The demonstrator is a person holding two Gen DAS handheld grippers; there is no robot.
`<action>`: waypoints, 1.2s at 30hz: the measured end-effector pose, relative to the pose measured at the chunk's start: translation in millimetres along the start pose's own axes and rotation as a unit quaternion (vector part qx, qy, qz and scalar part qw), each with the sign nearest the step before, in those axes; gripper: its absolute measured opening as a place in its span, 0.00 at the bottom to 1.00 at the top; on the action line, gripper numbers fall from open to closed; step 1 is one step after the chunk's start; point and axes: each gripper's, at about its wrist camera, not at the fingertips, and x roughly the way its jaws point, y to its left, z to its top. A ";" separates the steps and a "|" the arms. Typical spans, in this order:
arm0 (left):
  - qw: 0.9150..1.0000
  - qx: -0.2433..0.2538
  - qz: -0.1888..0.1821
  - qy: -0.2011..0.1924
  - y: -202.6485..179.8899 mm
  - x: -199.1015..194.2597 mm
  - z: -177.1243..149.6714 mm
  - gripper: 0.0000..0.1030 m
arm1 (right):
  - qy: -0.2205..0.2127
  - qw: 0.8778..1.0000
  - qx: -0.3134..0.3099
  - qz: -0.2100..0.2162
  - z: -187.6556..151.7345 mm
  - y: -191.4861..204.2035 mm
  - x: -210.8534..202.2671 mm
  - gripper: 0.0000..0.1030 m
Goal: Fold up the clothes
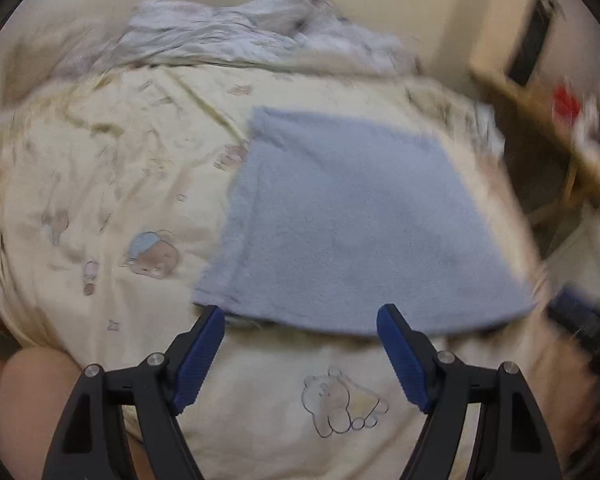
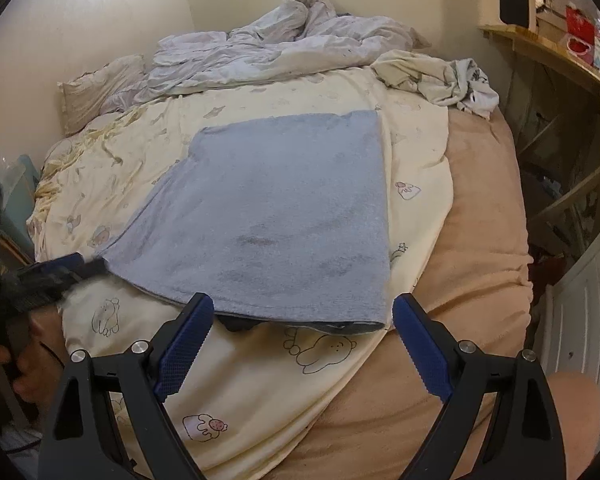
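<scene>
Towel [image 2: 276, 216] flat on quilt [image 2: 260, 392] — near edge between wide, empty left gripper [image 1: 300, 320]; right gripper [image 2: 303, 314] likewise

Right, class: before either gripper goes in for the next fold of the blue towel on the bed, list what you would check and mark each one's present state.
1. Blue towel lying flat on the cream quilt: ok.
2. Left gripper jaws open, nothing between them: ok.
3. Right gripper jaws open, empty: ok.
4. Near towel edge within view of both grippers: ok.
5. Towel layers aligned at the near edge: cannot tell.
6. Left wrist view sharp: not ok, blurred.
</scene>
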 end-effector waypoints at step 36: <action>0.909 -0.096 -0.329 0.237 55.6 138.1 49.4 0.77 | 0.024 0.997 0.072 0.025 7.3 -29.2 19.9 0.91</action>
